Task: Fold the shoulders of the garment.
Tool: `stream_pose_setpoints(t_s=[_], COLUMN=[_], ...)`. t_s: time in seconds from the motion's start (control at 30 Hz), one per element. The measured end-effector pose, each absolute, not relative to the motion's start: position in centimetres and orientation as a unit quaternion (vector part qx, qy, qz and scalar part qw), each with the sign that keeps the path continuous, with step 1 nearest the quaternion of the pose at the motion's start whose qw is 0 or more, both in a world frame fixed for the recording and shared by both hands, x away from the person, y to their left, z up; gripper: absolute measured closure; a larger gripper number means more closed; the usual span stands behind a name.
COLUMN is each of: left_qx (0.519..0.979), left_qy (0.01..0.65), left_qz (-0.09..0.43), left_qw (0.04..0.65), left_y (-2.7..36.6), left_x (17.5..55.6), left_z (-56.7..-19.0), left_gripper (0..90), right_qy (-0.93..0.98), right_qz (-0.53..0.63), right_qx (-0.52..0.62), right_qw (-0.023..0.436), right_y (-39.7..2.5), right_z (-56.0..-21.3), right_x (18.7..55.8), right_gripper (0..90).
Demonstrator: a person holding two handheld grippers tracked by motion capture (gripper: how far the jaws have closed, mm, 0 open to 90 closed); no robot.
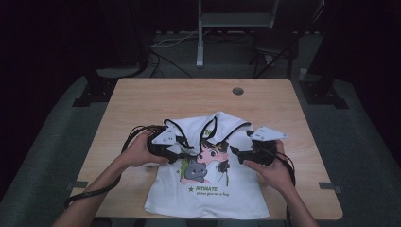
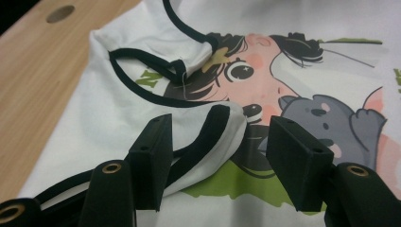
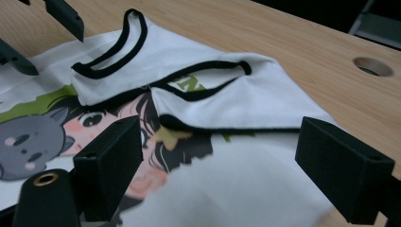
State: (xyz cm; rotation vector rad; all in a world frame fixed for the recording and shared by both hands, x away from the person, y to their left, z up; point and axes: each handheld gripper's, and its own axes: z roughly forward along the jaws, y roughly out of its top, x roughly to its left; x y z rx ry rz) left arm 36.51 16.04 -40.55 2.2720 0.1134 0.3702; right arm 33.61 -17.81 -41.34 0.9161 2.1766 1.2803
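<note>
A white T-shirt (image 1: 208, 189) with black trim and a cartoon print lies on the wooden table (image 1: 142, 99), its top part folded down over the print. My left gripper (image 1: 182, 149) is open at the shirt's left shoulder. In the left gripper view a black-trimmed fold (image 2: 208, 142) of the shirt (image 2: 118, 94) lies between the left gripper's (image 2: 222, 161) spread jaws. My right gripper (image 1: 235, 152) is open at the right shoulder. In the right gripper view the right gripper (image 3: 227, 165) hovers just before the folded collar edge (image 3: 227, 127) of the shirt (image 3: 246, 99), with nothing gripped.
A round cable hole (image 1: 238, 91) sits in the table's far right part. Bare wood surrounds the shirt on the far side and both flanks. Beyond the table stand a white stand leg (image 1: 200, 47) and a dark chair (image 1: 274, 45) on the floor.
</note>
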Motion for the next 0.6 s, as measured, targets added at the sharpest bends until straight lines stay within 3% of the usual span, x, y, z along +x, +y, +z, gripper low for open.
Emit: stream_pose_setpoints(t_s=[0.57,0.6], left_qx=[0.888,0.888], left_qy=[0.082,0.083], left_qz=[0.164,0.164], left_qw=[0.422,0.422], left_y=[17.1,17.1], left_x=[34.5,34.5], left_z=[-40.9,-41.0], left_gripper=[37.6,37.6], right_qy=[0.853,0.86], right_qz=[0.409,0.401], right_qx=[0.258,0.25], right_qw=[0.194,0.193], right_y=[-12.0,-11.7], right_z=[-43.2,-43.5], right_x=[37.3,37.6], right_gripper=[48.4,53.9])
